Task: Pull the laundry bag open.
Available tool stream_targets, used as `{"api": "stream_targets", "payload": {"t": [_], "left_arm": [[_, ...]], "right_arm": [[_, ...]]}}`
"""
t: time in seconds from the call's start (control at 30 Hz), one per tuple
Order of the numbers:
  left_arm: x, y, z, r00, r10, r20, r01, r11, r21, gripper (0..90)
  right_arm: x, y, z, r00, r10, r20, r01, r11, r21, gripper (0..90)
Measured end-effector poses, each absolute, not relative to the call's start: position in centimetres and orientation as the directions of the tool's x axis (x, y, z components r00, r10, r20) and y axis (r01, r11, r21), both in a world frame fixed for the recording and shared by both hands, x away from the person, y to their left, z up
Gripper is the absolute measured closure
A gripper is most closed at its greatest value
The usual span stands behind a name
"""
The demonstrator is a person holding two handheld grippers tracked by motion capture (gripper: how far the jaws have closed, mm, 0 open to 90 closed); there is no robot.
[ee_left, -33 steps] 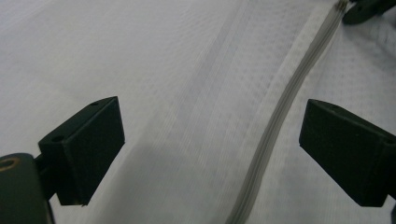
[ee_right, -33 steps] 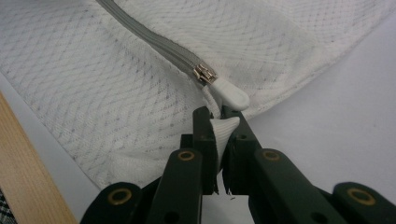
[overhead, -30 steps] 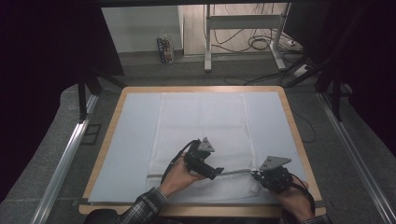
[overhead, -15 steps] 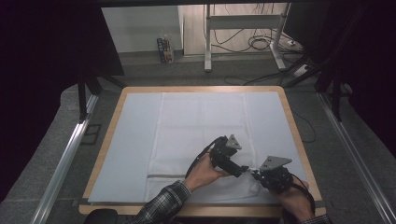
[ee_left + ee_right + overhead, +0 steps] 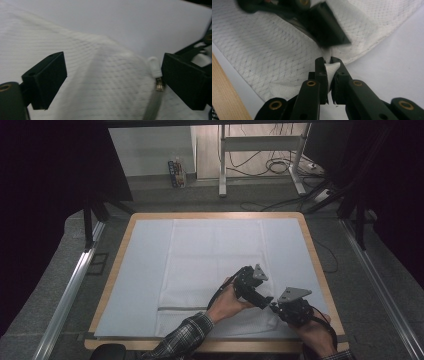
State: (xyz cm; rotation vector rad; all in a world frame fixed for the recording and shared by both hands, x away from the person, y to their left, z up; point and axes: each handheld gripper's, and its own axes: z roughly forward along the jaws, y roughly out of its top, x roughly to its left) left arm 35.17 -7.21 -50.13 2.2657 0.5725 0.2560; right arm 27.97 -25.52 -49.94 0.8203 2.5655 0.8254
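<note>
Mesh bag (image 5: 215, 270) — white, netted weave, spread flat on the pale sheet (image 5: 140, 270) that covers the table (image 5: 115, 250); it reaches from the far edge to the near edge, right of centre. A grey zipper (image 5: 182, 308) runs across it near the person's side; in the left gripper view its white pull (image 5: 154, 67) lies just beside the right-hand jaw, the tape trailing below.

Right gripper (image 5: 328, 62) — jaws together, clamped on a fold of the bag's edge at the near right corner; the white cloth stands pinched between the pads. Seen from above at (image 5: 276, 307), held in the right hand (image 5: 314, 335).

Left gripper (image 5: 113, 75) — jaws wide apart over the weave, nothing between the pads; it sits just beside the right gripper, at (image 5: 265, 301) in the high view. Left hand (image 5: 227, 302), plaid sleeve (image 5: 182, 340).

Wooden table rim shows at the near left in the right gripper view.
</note>
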Motion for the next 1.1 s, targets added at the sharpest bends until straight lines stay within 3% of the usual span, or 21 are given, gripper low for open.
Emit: {"api": "stream_targets", "payload": {"t": [0.1, 0.33, 0.43, 0.53, 0.67, 0.87, 1.1], "left_arm": [[35.5, -6.2, -49.8, 0.874, 0.486, 0.029, 0.319, -0.617, 0.72, 8.5], [35.2, -3.7, -49.2, 0.881, 0.47, -0.052, 0.349, -0.572, 0.742, 14.9], [34.9, -3.1, -49.1, 0.894, 0.442, -0.069, 0.34, -0.572, 0.747, 25.2], [34.9, -2.6, -49.2, 0.898, 0.427, -0.112, 0.359, -0.559, 0.747, 41.6], [34.9, -2.8, -49.5, 0.9, 0.385, -0.204, 0.398, -0.537, 0.744, 59.9], [35.3, -3.6, -49.7, 0.897, 0.324, -0.3, 0.435, -0.527, 0.73, 71.8], [35.2, -4.2, -49.9, 0.892, 0.278, -0.356, 0.452, -0.551, 0.702, 79.2]], "right_arm": [[28.0, -25.6, -49.9, -0.781, 0.611, -0.127, 0.419, 0.664, 0.62, 83.8], [28.0, -25.6, -49.9, -0.777, 0.613, -0.142, 0.415, 0.669, 0.617, 83.8], [27.9, -25.5, -49.8, -0.778, 0.606, -0.164, 0.399, 0.679, 0.616, 83.7], [27.8, -25.5, -49.8, -0.782, 0.595, -0.183, 0.381, 0.691, 0.614, 83.6], [27.7, -25.4, -49.8, -0.783, 0.59, -0.196, 0.372, 0.697, 0.613, 83.5], [27.7, -25.4, -49.7, -0.786, 0.582, -0.207, 0.36, 0.703, 0.613, 83.3], [27.7, -25.4, -49.7, -0.787, 0.58, -0.211, 0.356, 0.706, 0.612, 82.9]]}}
